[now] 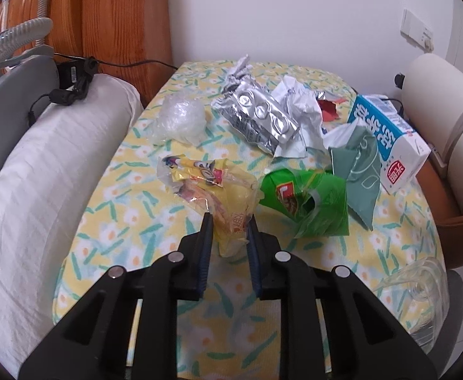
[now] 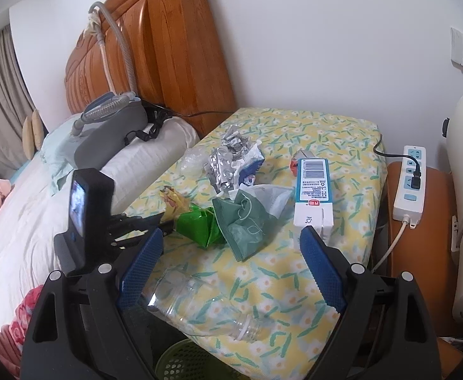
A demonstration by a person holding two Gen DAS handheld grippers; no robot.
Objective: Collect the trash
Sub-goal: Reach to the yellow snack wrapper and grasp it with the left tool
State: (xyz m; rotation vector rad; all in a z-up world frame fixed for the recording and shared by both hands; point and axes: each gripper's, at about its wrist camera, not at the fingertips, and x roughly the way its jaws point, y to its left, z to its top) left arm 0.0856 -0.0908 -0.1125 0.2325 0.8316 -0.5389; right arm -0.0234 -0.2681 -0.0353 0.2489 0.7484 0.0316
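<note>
Trash lies on a flowered yellow cushion [image 1: 111, 190]. My left gripper [image 1: 229, 221] has its jaws closed onto the near end of a yellow snack wrapper [image 1: 218, 190], which still rests on the cushion. Beside it lie a green chip bag [image 1: 307, 199], a grey-green bag [image 1: 358, 171], a blue-and-white milk carton [image 1: 389, 139], silver foil packaging [image 1: 256, 110], crumpled white paper [image 1: 301, 107] and clear plastic [image 1: 180, 117]. My right gripper [image 2: 231, 237] is open and empty above a clear plastic bottle [image 2: 199, 304] at the cushion's near edge. The carton [image 2: 313, 196] touches its right finger tip.
A green basket [image 2: 183, 364] sits below the cushion's near edge. A bed with a white pillow [image 1: 41, 190] and a grey device [image 2: 111, 126] is on the left. A power strip [image 2: 410, 190] lies on an orange stand to the right. A wooden headboard [image 2: 174, 47] stands behind.
</note>
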